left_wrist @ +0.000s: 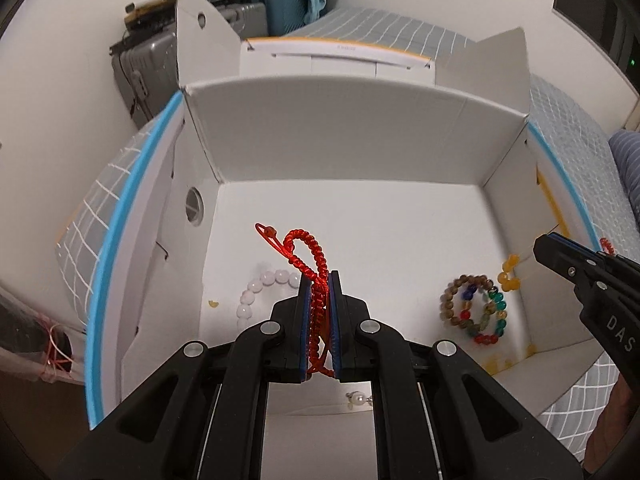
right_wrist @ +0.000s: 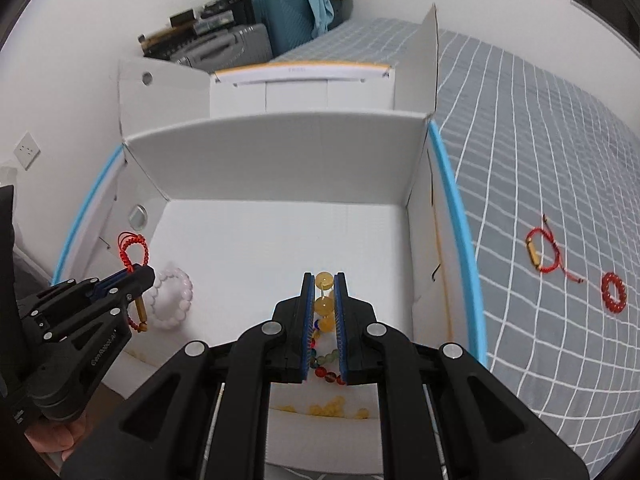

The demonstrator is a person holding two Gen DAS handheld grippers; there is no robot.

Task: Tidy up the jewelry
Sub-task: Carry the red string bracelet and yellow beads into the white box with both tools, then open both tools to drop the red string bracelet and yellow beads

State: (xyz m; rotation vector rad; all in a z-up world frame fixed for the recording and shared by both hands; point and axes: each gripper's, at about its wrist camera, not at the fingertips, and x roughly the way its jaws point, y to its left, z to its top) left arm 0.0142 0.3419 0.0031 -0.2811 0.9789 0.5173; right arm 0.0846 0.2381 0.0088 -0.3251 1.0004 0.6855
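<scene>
My left gripper [left_wrist: 319, 320] pinches the limp, light red cord bracelet [left_wrist: 308, 256] mid-loop above the white box [left_wrist: 352, 136], while my right gripper [right_wrist: 323, 320] clamps the hard, slippery yellow bead bracelet [right_wrist: 323, 304]

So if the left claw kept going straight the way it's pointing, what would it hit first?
Probably the bare white floor of the box, beyond the pale pink bead bracelet. The left claw points down into it, shut on a red braided bracelet; depth is uncertain.
</scene>
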